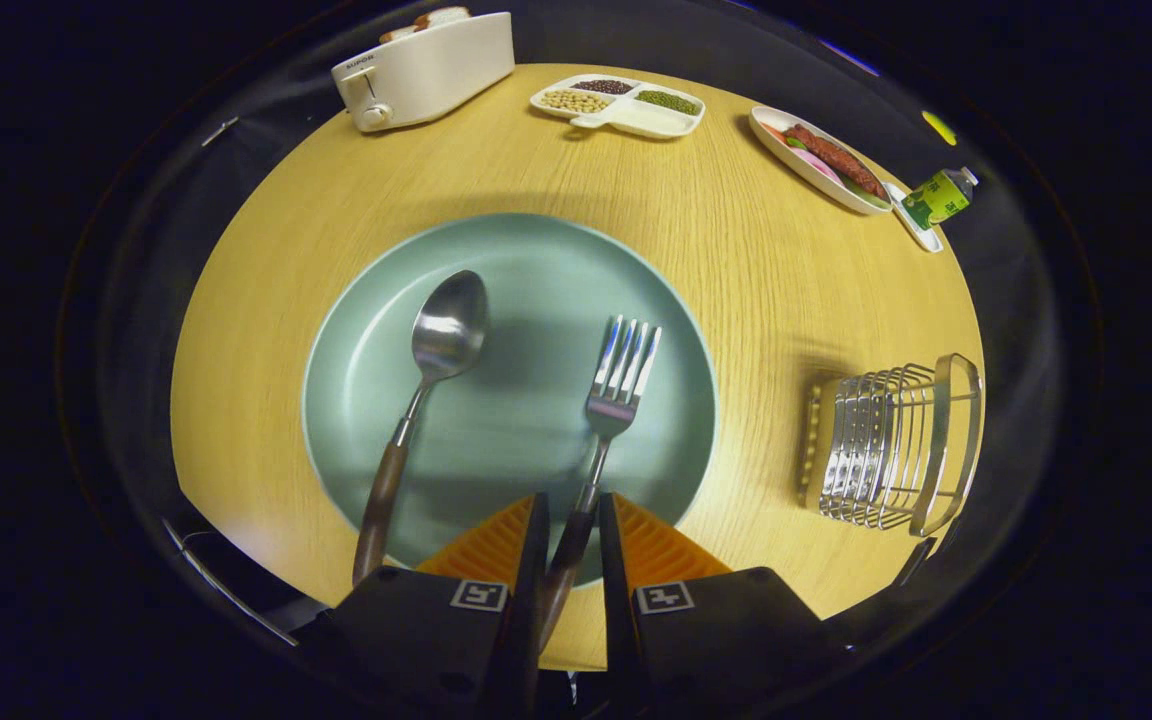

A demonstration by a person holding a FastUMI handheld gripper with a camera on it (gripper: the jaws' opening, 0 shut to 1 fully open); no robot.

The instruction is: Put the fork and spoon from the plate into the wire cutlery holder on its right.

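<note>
A pale green plate (536,260) lies on the round wooden table, just ahead of my fingers. On its left half lies a spoon (441,340) with a brown handle that runs back over the near rim. The fork (621,375) lies on the right half, tines pointing away. Its brown handle passes between the two fingers of my gripper (574,515). The fingers stand close on either side of the handle, with a thin gap showing on each side. The wire cutlery holder (886,445) stands on the table to the right of the plate.
Beyond the plate stand a white toaster (426,70) with bread, a divided dish of beans (621,105), a plate of sausage (821,160) and a small green bottle (939,197). The table edge curves close behind the holder and near my fingers.
</note>
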